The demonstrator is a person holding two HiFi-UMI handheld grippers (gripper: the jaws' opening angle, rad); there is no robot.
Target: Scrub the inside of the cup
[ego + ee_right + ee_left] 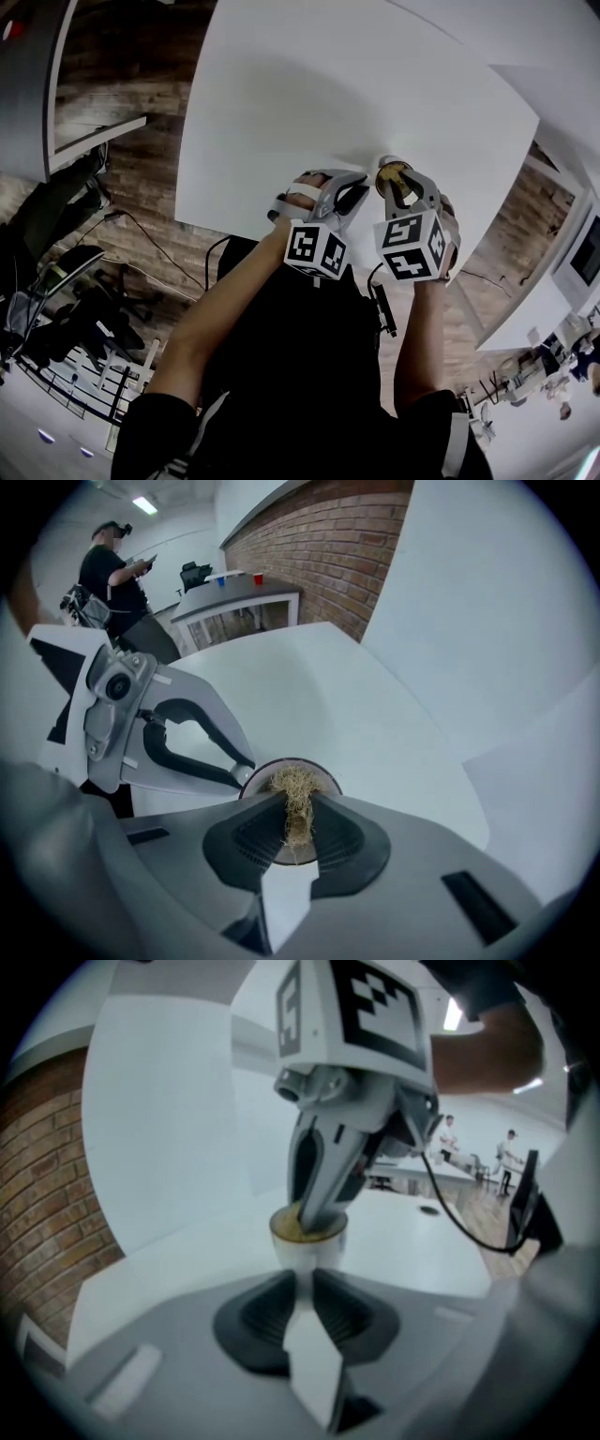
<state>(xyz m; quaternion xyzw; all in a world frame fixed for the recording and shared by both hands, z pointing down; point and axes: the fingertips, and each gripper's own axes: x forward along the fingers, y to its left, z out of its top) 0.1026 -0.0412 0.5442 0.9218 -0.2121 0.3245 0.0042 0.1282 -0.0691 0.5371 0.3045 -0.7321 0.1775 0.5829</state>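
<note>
A small white cup [389,169] stands near the front edge of the white table [309,94]. My left gripper [305,1282] is shut on the cup's near side [309,1252], and its fingertips show at the rim in the right gripper view [240,773]. From above, my right gripper [298,808] is shut on a tan fibrous scrubber [296,789] and its jaws reach down into the cup's mouth [319,772]. The left gripper view shows those right fingers [319,1185] dipping inside the cup. The cup's bottom is hidden.
A dark cable [469,1232] trails over the table on the right. A brick wall [319,546] runs along the far side. People [448,1136] stand at distant desks. A grey counter [234,597] carries small cups.
</note>
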